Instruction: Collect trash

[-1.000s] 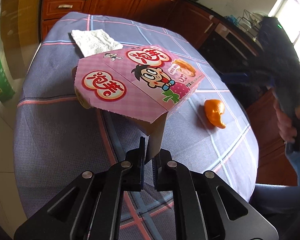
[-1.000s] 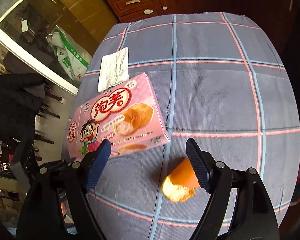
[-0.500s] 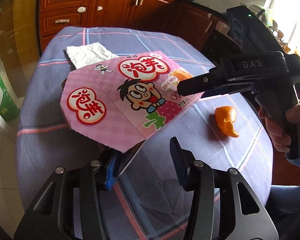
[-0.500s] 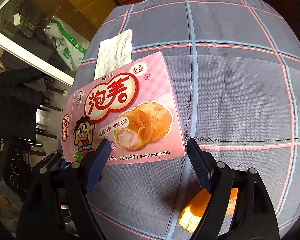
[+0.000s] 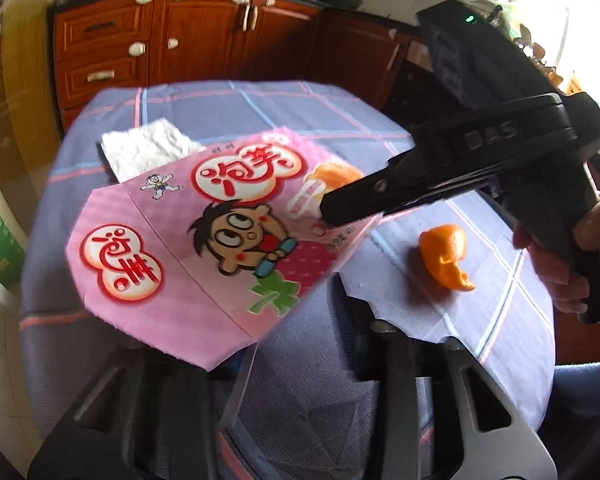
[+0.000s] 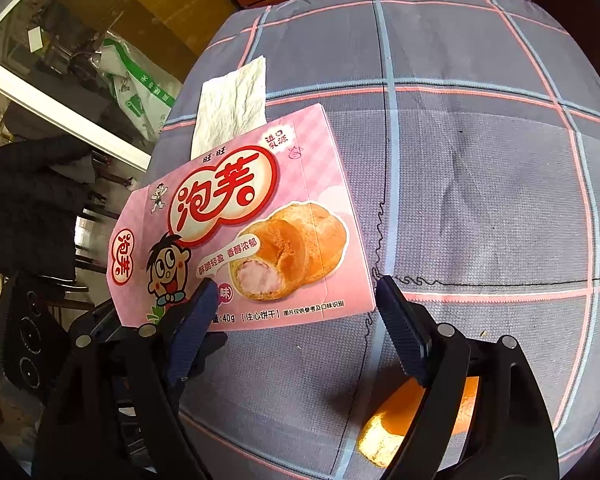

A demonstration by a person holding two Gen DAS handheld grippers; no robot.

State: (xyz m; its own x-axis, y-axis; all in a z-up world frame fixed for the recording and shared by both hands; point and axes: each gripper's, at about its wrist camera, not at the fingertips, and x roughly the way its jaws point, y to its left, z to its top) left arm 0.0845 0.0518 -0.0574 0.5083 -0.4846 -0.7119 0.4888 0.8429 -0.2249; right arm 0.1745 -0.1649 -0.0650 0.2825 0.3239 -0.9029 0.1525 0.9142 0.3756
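The pink snack box [image 6: 236,240] is seen tilted above the checked cloth of the surface [image 6: 480,160], its printed face up and an opened end flap [image 5: 240,384] hanging toward the left hand-held gripper [image 5: 284,344]. It is judged to be thin, light cardboard, probably empty: stiff along its folded edges, easily crushed across its broad faces, and a little slick on the glossy print. A hold across a narrow edge or a corner fold is judged safer than one on the loose flap.

The left hand-held gripper's jaws are closing, with the flap between them; no pressing contact can be made out. The right hand-held gripper [image 6: 296,320] is spread wide, straddling the box's lower edge without its pads touching.

A crumpled white paper towel [image 6: 232,100] lies on the cloth just beyond the box. An orange peel [image 5: 446,256] rests well apart, on the person's right.
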